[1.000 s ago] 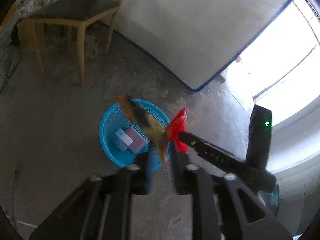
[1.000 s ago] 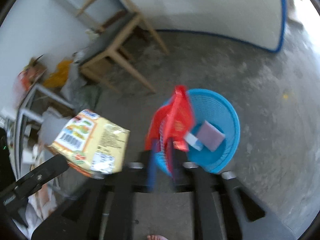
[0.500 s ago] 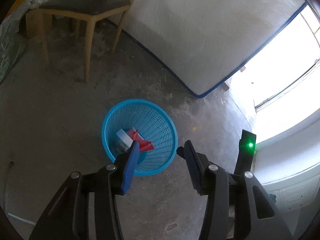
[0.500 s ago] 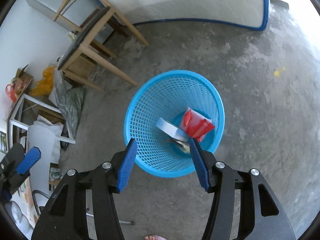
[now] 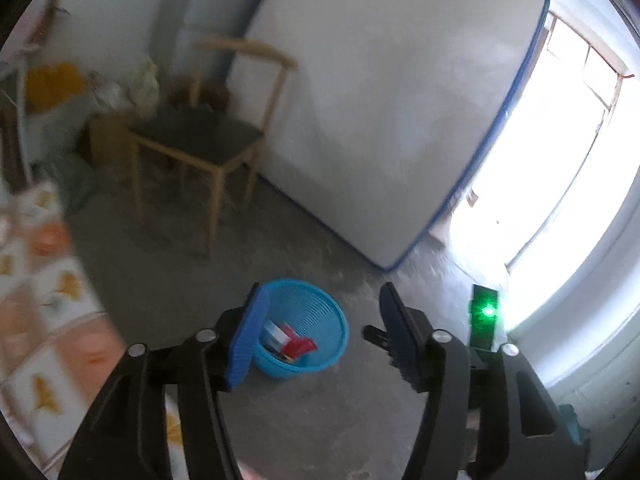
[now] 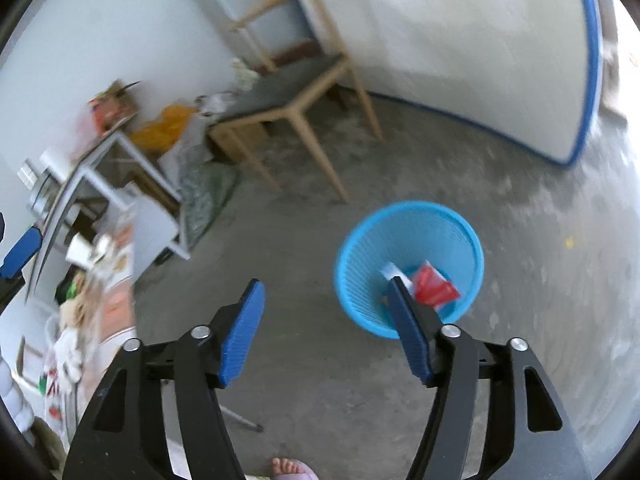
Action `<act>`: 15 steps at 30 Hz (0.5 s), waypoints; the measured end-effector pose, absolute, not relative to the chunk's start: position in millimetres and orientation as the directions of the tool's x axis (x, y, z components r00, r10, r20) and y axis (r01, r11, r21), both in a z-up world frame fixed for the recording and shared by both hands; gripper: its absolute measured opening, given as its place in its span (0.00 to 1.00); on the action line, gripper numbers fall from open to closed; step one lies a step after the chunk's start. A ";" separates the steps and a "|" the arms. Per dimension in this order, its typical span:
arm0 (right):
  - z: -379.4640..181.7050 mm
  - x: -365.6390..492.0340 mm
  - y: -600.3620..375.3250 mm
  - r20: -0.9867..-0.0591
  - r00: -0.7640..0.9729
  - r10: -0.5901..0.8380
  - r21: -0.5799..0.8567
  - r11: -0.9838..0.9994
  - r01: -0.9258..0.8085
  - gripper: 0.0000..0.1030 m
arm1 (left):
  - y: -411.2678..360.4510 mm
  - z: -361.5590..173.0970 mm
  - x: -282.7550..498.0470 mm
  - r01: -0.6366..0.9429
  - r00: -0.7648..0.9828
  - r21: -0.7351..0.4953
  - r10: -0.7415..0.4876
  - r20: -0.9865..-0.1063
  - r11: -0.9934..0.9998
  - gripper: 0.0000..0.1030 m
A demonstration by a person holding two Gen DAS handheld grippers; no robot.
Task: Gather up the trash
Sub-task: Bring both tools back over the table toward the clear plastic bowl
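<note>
A blue mesh basket (image 5: 320, 312) (image 6: 400, 232) stands on the concrete floor with a red wrapper (image 5: 300, 346) (image 6: 434, 286) and a white packet (image 6: 390, 270) inside it. My left gripper (image 5: 320, 316) hangs well above the basket, its jaws opening, nothing between them. In the right wrist view my right gripper (image 6: 324, 308) is raised to the left of the basket, its jaws also opening and empty. A blue pad of the left gripper (image 6: 20, 250) shows at the far left edge there. The right gripper's body with a green light (image 5: 486, 314) shows in the left wrist view.
A wooden chair (image 5: 200, 140) (image 6: 288, 100) stands behind the basket, beside a white mattress (image 5: 380, 100) leaning on the wall. Clutter, bags and a metal frame (image 6: 112, 184) fill the left side. Patterned packaging (image 5: 44, 300) lies at left. A person's toes (image 6: 288, 468) show at the bottom.
Both grippers let go of their wrappers, which now lie in the basket. Both have opened wider, risen and tilted up, so the basket looks smaller and more of the room shows.
</note>
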State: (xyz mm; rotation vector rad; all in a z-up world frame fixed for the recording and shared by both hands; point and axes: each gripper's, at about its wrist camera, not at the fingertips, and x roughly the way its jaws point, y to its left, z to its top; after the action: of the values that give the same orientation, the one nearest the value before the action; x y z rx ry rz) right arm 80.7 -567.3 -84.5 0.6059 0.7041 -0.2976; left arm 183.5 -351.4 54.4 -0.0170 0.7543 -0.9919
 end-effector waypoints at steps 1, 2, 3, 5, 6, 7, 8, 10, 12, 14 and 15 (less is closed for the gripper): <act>-74.6 79.6 -559.0 -0.670 0.740 -0.049 0.415 0.803 0.429 0.62 | -334.7 62.1 178.4 0.744 0.350 -0.327 -0.757 -0.552 0.583 0.58; -62.3 79.3 -548.2 -0.657 0.753 -0.039 0.412 0.818 0.402 0.63 | -313.3 71.0 171.9 0.738 0.388 -0.308 -0.751 -0.534 0.600 0.61; -53.9 79.3 -539.5 -0.651 0.758 -0.033 0.407 0.828 0.385 0.64 | -300.6 75.3 168.0 0.730 0.419 -0.289 -0.740 -0.526 0.619 0.62; -34.6 82.1 -518.2 -0.643 0.766 -0.016 0.394 0.850 0.348 0.65 | -261.8 85.4 157.0 0.701 0.495 -0.248 -0.706 -0.507 0.669 0.67; -28.7 84.1 -510.1 -0.639 0.770 -0.005 0.392 0.858 0.331 0.66 | -244.6 88.5 152.9 0.681 0.522 -0.238 -0.687 -0.505 0.693 0.67; -23.2 86.8 -500.4 -0.636 0.772 0.008 0.390 0.866 0.312 0.66 | -232.1 90.6 151.1 0.665 0.541 -0.235 -0.675 -0.503 0.709 0.68; -16.3 91.0 -487.4 -0.636 0.771 0.029 0.387 0.877 0.286 0.67 | -215.7 92.9 148.7 0.645 0.562 -0.236 -0.660 -0.499 0.727 0.68; -8.5 98.6 -468.8 -0.637 0.768 0.059 0.380 0.891 0.247 0.67 | -178.6 96.8 144.9 0.592 0.611 -0.240 -0.623 -0.488 0.769 0.70; -1.7 111.5 -442.4 -0.647 0.756 0.100 0.366 0.910 0.192 0.67 | -146.7 99.8 143.0 0.529 0.665 -0.237 -0.572 -0.480 0.815 0.70; 3.8 124.7 -420.1 -0.655 0.745 0.128 0.352 0.924 0.151 0.67 | -115.2 102.3 139.8 0.460 0.709 -0.243 -0.519 -0.478 0.854 0.70; 6.9 130.5 -408.6 -0.656 0.740 0.144 0.346 0.930 0.125 0.67 | -97.8 102.9 139.7 0.423 0.728 -0.255 -0.493 -0.477 0.870 0.70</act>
State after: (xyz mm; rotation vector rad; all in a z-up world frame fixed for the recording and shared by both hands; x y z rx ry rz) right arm 130.5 -408.6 6.9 0.3851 0.7418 0.0110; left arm 139.7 -97.8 102.9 -0.1318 0.5619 -0.5066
